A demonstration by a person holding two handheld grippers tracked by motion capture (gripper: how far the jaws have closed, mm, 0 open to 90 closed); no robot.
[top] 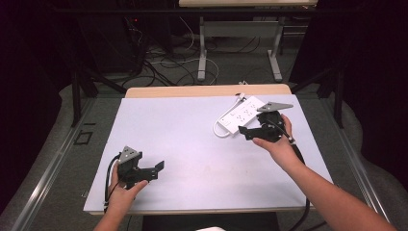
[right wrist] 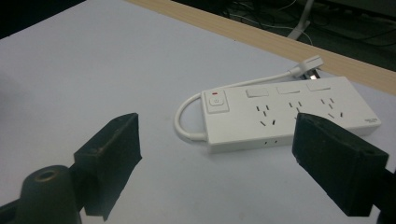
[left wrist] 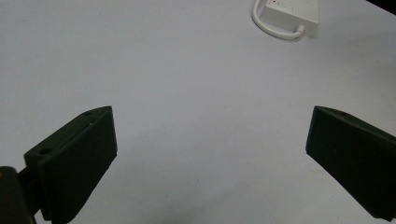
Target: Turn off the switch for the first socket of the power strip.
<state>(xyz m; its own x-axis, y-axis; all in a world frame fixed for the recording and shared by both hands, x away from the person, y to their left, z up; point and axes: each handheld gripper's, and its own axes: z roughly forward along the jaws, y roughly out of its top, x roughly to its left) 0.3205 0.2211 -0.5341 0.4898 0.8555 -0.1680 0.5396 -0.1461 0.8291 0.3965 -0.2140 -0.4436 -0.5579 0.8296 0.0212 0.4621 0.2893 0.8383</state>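
We see a white power strip (right wrist: 289,116) lying flat on the bench's (top: 183,144) pale sheet, with a red-marked switch at one end, rows of sockets under three rocker buttons, and a short white cord looping to its plug (right wrist: 309,65). Our right gripper (top: 251,131) hangs just beside the strip, jaws wide and empty, the strip untouched; our left gripper (top: 153,171), also wide and empty, sits well apart from it. In the left gripper view the strip's far end is cut off.
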